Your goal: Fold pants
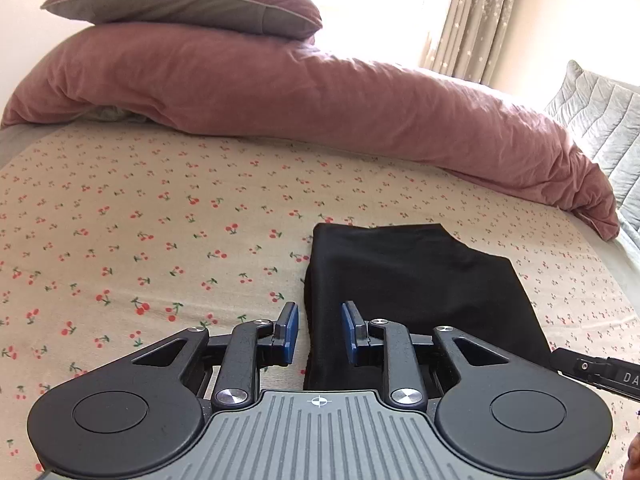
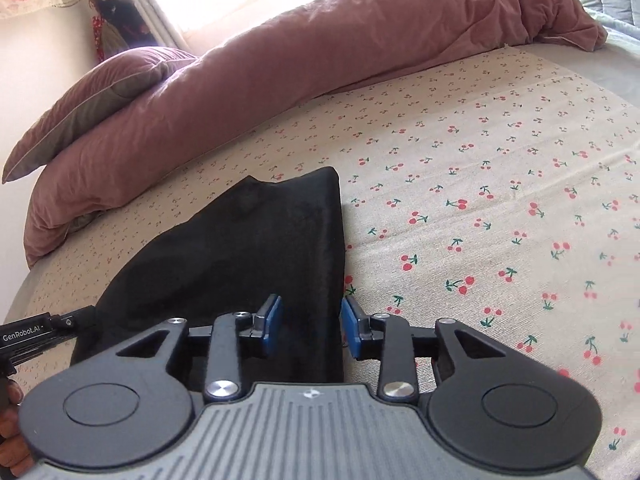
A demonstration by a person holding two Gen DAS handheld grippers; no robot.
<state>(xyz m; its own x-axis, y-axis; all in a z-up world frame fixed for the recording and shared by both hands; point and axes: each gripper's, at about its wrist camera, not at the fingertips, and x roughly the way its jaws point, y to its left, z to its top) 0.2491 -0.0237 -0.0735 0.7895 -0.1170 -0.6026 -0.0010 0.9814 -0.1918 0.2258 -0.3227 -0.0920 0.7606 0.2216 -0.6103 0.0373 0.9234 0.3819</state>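
Cherry-printed sheet [image 1: 160,216] covers the bed you are working over, with a long dusty-pink duvet [image 1: 320,96] bunched along its far side and a pink-and-grey pillow [image 1: 188,0] resting on top of the duvet. Behind them a bright window is flanked by a star-patterned curtain [image 1: 476,12], and a grey quilted cover [image 1: 600,120] shows at the bed's right end in your left wrist view.

Your pants [image 1: 412,292] are black and lie flat on the sheet as a compact folded stack, close in front of both tools. Your left gripper [image 1: 319,332] sits over the stack's left edge: one blue pad [image 1: 291,330] is above the sheet, the other above the black cloth, and the jaws stand apart with nothing between them. Your right gripper [image 2: 310,326] sits over the stack's right edge in the same way, its jaws also apart and holding nothing, with the fold's edge running up between the pads [image 2: 272,320].

From your right wrist view the other tool's body pokes in at the left, just beside the pants, and part of your left hand [image 2: 12,436] is visible at that frame's lower left corner.
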